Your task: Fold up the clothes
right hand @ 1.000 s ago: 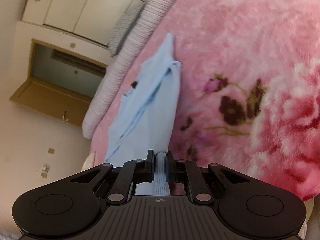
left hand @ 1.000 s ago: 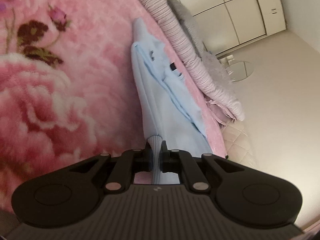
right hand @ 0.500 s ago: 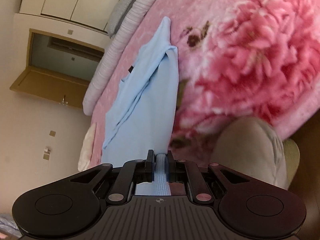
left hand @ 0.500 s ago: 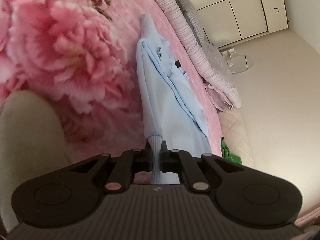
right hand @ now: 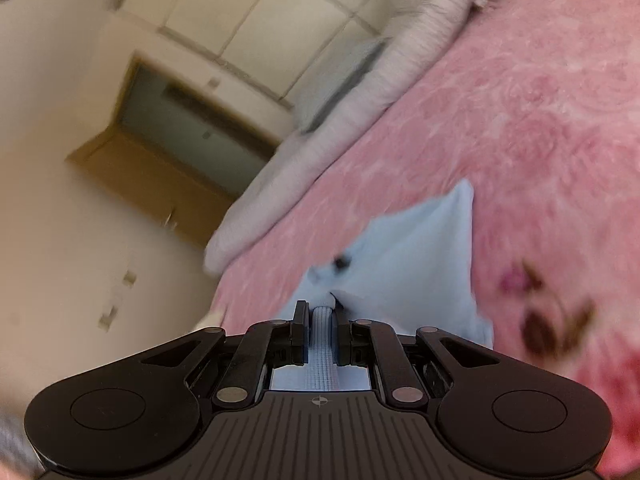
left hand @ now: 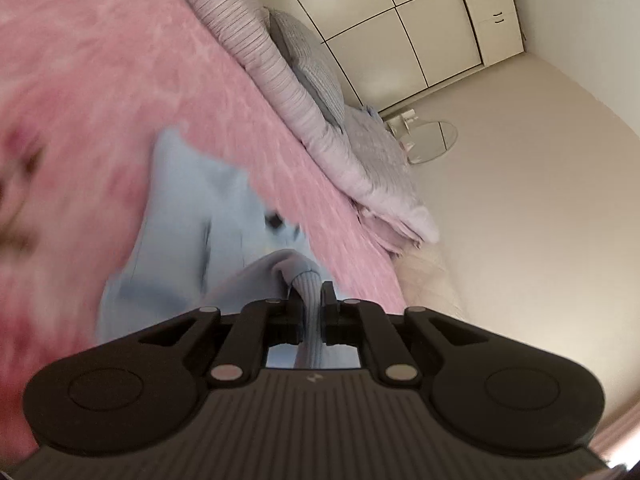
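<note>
Both views are pretty smeared with motion blur, so take the fine detail lightly.

Left wrist view: the left tongs (left hand: 312, 294) have a ribbed cuff or hem of the light blue garment (left hand: 224, 220) between them. The jaws are opening a bit, but the pads are still pressing on that ribbed strip as far as I can make out. The rest of the garment trails off toward 10 o'clock, bunched and lying on the pink floral blanket (left hand: 120, 80) that covers the bed. There's a small dark tag or label showing on the cloth just above the tongs. Up at 12 to 1 o'clock a striped rolled duvet (left hand: 256, 44) runs along the far edge of the bed with a grey pillow (left hand: 308, 68) against it, and white wardrobe doors (left hand: 420, 28) sit behind those.

Right wrist view: the right tongs (right hand: 322, 326) are nearly closed, clamped on another ribbed band of the same light blue garment (right hand: 420, 256). The cloth spreads out toward 1 o'clock, ending in a point on the pink floral blanket (right hand: 540, 120). The striped rolled duvet (right hand: 360, 92) is at about 12 o'clock, and a wooden-framed opening (right hand: 172, 152) in the wall shows at 10 o'clock.
</note>
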{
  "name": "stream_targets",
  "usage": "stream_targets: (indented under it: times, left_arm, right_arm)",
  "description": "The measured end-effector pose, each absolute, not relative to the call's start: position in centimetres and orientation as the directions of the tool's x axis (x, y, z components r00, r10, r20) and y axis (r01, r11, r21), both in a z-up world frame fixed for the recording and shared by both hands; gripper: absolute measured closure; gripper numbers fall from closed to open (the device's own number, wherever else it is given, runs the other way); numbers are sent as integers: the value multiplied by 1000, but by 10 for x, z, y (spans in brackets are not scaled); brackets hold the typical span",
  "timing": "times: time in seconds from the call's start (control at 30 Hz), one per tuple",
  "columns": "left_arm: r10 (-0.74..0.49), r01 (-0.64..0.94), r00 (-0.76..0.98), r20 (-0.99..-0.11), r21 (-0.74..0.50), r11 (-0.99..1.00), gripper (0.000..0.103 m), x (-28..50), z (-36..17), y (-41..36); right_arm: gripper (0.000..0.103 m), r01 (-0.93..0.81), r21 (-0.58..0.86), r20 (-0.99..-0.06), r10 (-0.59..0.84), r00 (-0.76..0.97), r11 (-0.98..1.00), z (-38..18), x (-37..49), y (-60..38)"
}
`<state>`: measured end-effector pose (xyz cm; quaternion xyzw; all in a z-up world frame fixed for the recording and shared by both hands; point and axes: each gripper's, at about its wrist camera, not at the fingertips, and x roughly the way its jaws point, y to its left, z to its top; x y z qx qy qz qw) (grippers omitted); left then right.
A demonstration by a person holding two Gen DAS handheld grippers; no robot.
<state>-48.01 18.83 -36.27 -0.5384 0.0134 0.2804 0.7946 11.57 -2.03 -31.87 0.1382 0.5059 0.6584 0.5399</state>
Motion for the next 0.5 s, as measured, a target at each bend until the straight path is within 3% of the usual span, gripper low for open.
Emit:
stream_targets:
  times: [0.03,0.07,0.1,0.17,0.23,0.5]
  left_arm:
    - [447,-480,824,-349,-849,221,88,-472,-370,212]
    - [457,-492,808,-372,-852,177,76,-467,-378,230]
    - [469,-505,790,-395,-853,131,73,-465,-386,249]
    - [506,-539,751,-425,-837,96,73,-468,-394,268]
    - [509,-572,736,-447,-812,115,72,-470,-398,276]
    - [407,-670,734,-544,-677,305,69,-449,-405,276]
  right_arm:
    - [92,-551,823,-380,851,-362,133,-328,125,3]
    - [83,-527,832,-402,843,-357,174,-339,134,25]
    - [80,-507,832,-434,833,-344,225,-350,141,42]
    - [60,-493,822,-474,823,-314,285,-365,152,61]
    - [52,-493,816,-487,818,-306,302,-375,162,71]
    - [52,-685,698,-537,786,-306,209,-379,167,76]
